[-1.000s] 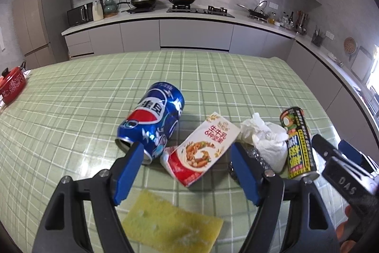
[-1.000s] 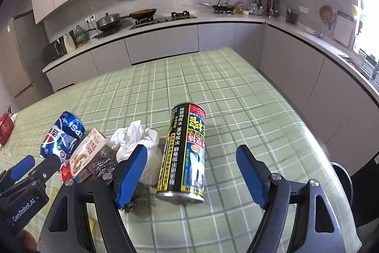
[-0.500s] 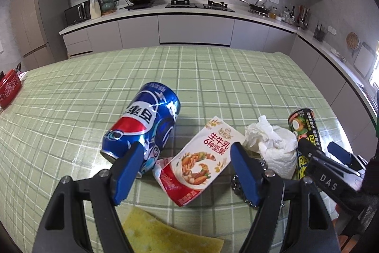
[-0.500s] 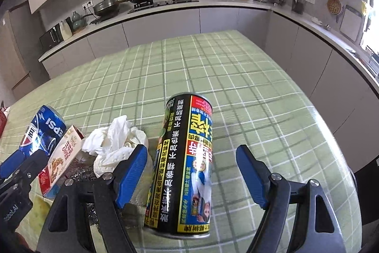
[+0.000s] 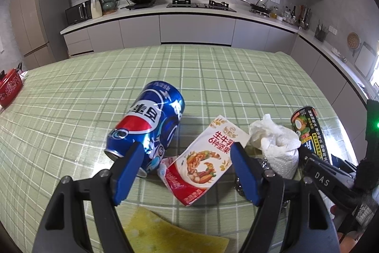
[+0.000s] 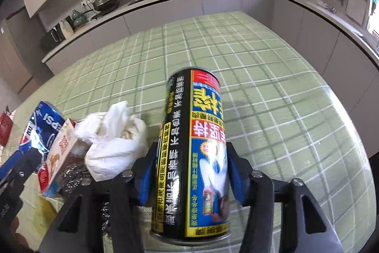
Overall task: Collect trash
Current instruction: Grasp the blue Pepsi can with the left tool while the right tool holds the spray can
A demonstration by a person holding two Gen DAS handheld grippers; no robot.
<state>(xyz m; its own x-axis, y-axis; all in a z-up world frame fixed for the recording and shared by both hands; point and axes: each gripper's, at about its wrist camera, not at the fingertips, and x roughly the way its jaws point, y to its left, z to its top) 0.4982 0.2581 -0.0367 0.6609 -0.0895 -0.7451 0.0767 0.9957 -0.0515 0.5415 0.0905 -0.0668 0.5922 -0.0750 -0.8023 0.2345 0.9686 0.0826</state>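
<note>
Around the black can (image 6: 193, 153), right claw (image 6: 189, 172) closing.

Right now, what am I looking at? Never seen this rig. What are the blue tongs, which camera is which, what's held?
No robot arm: a person carries handheld tongs with blue pads, one per hand, each with a fisheye camera looking along its fingers.

The left camera shows the left tongs open, holding nothing, above the green checked tablecloth. Below them lie a blue Pepsi can on its side, a red-and-white snack packet, a crumpled white tissue wad and a yellow sponge cloth.

The right camera shows the right tongs closing on the tall black-and-yellow drink can, pads at both its sides, apparently touching. The can stands upside down.
</note>
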